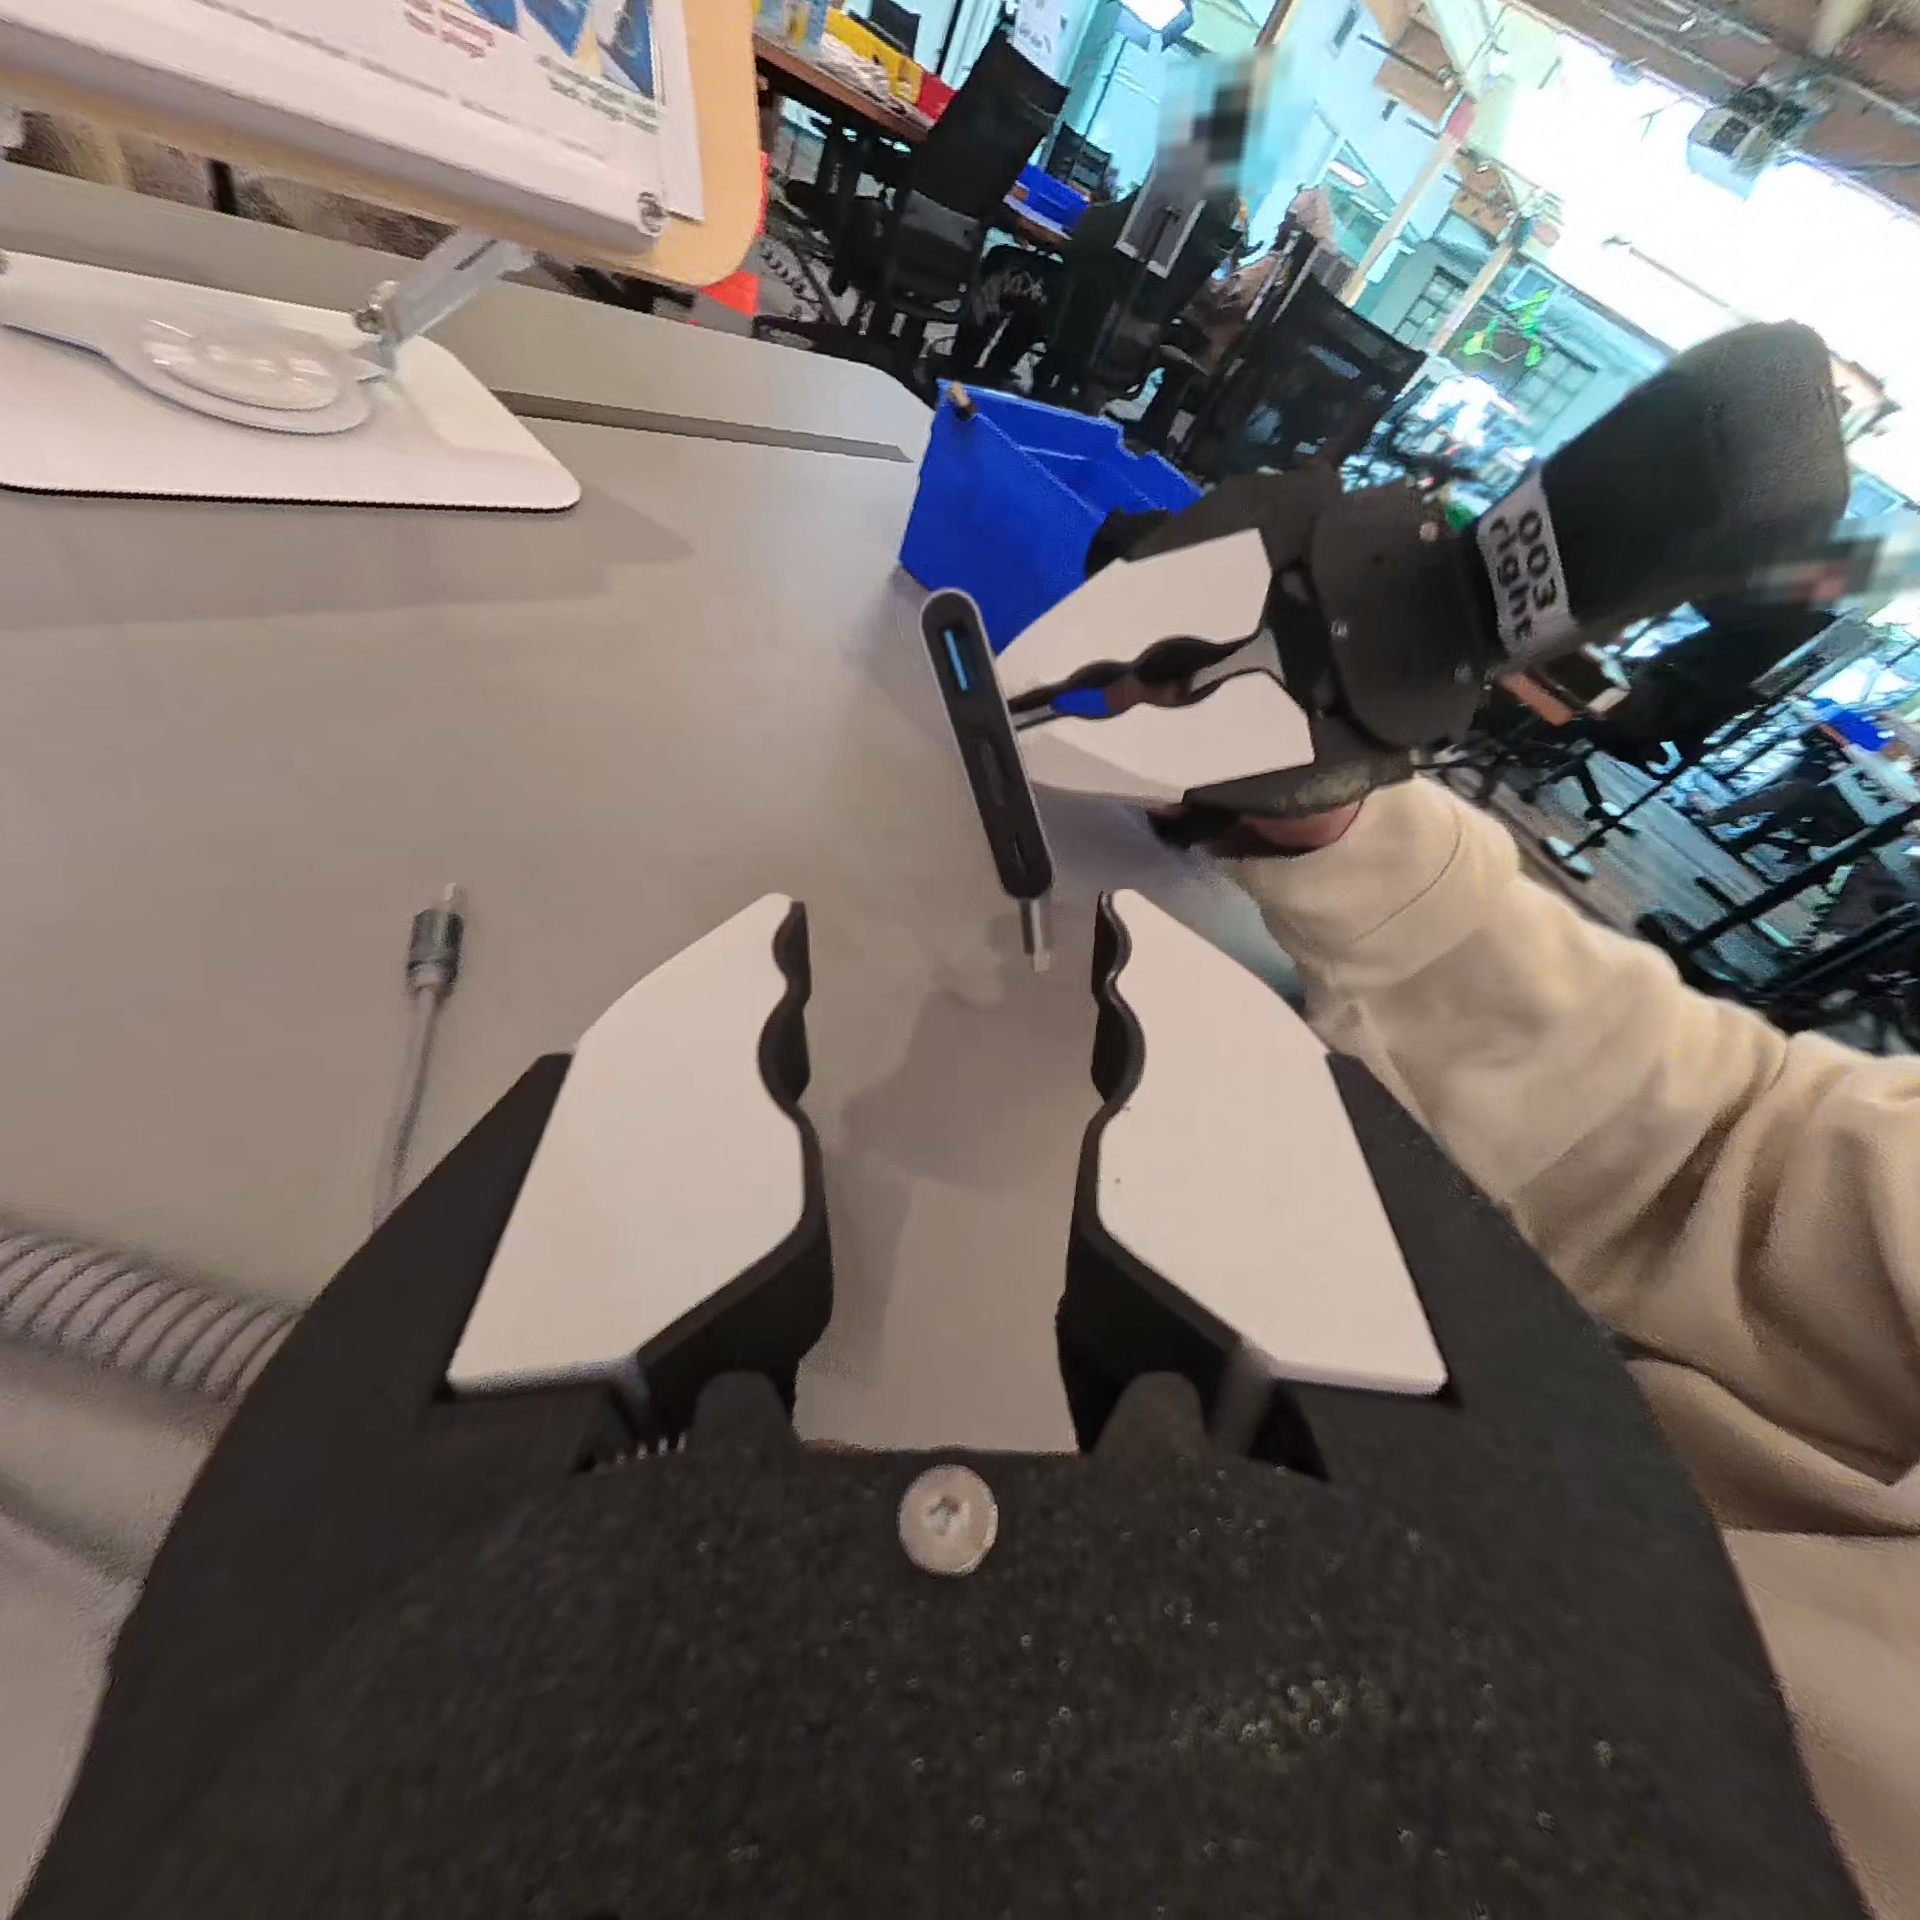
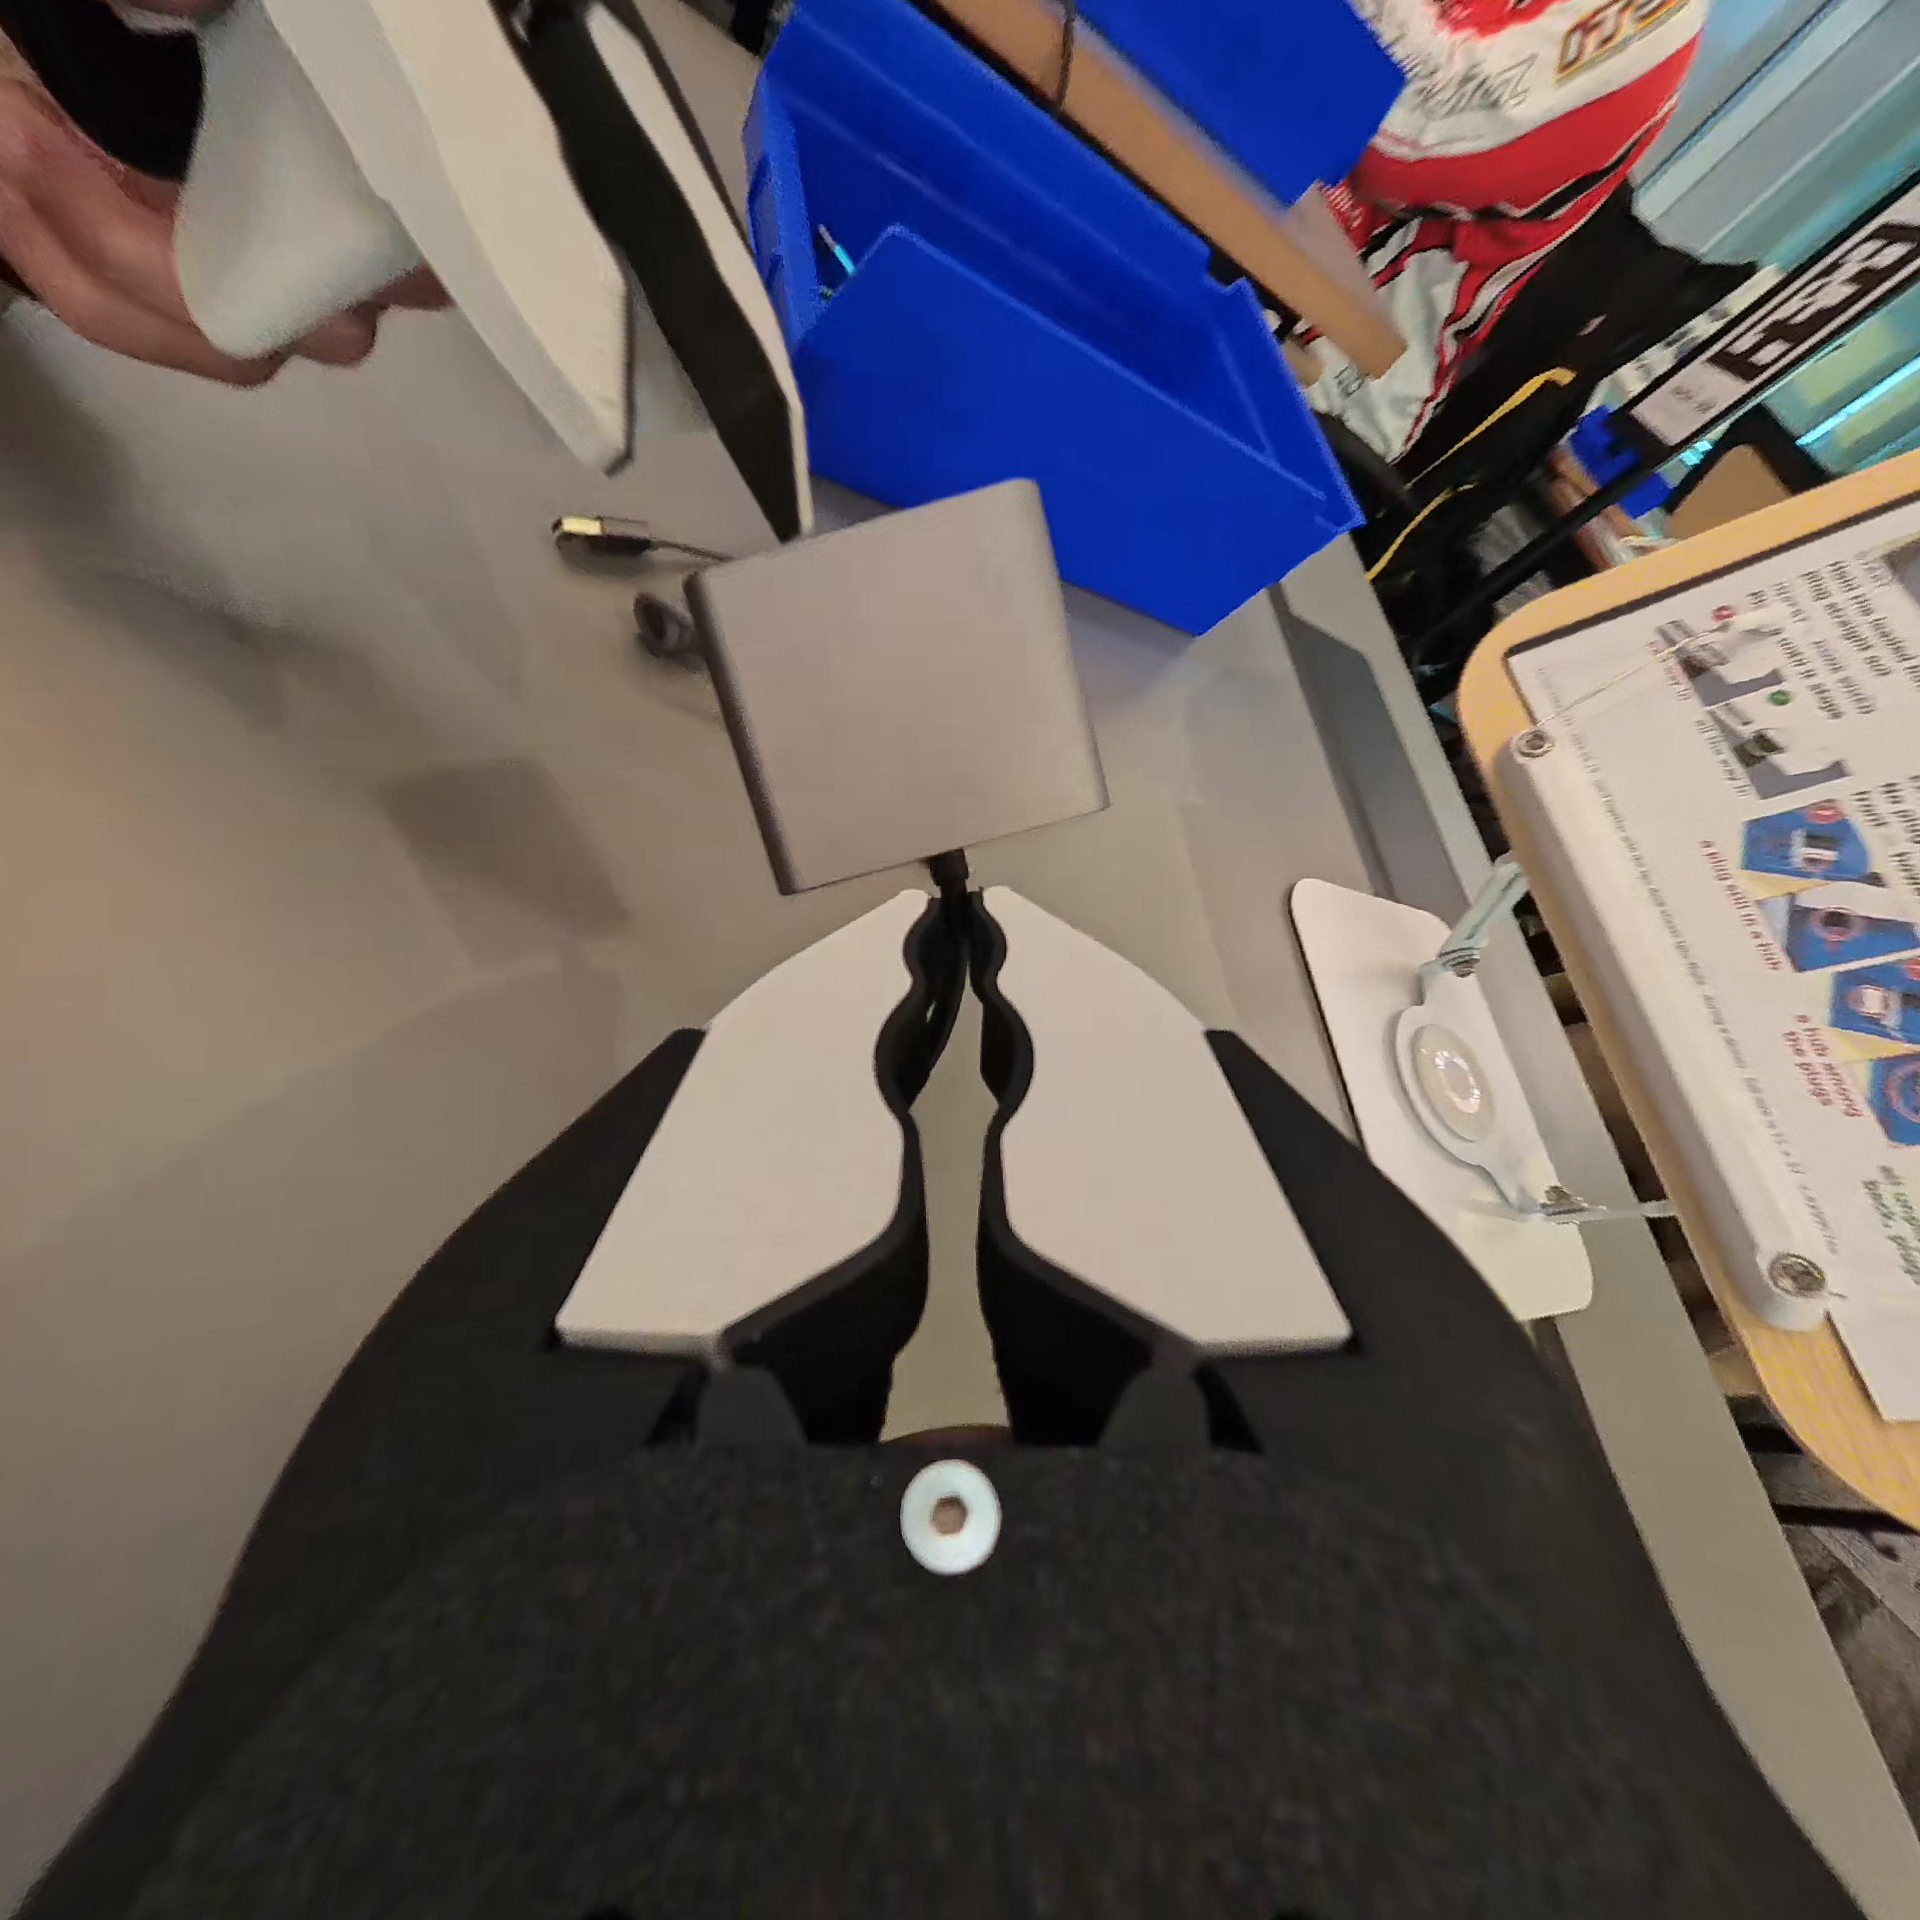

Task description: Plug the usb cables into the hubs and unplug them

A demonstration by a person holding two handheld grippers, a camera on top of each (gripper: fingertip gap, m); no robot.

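Observation:
My right gripper (image 2: 951, 904) is shut on the short black cable of a grey square USB hub (image 2: 899, 691) and holds the hub up over the grey table (image 2: 260, 831). In the left wrist view the hub (image 1: 987, 748) shows edge-on, ports facing me, with the right gripper (image 1: 1023, 707) beside it. A small metal plug (image 1: 1037, 940) hangs just below the hub. My left gripper (image 1: 948, 914) is open and empty, just short of that plug. A silver USB plug (image 1: 431, 945) on a braided cable lies on the table to its left. The left gripper's fingers (image 2: 488, 260) show at the top left of the right wrist view.
A blue bin (image 1: 997, 520) stands behind the hub near the table's far edge. A tilted board with a printed sheet (image 1: 364, 104) stands on a white base plate (image 1: 312, 447) at the back left. A ribbed grey hose (image 1: 104, 1320) lies at the near left. A person's cream sleeve (image 1: 1610, 1195) is at the right.

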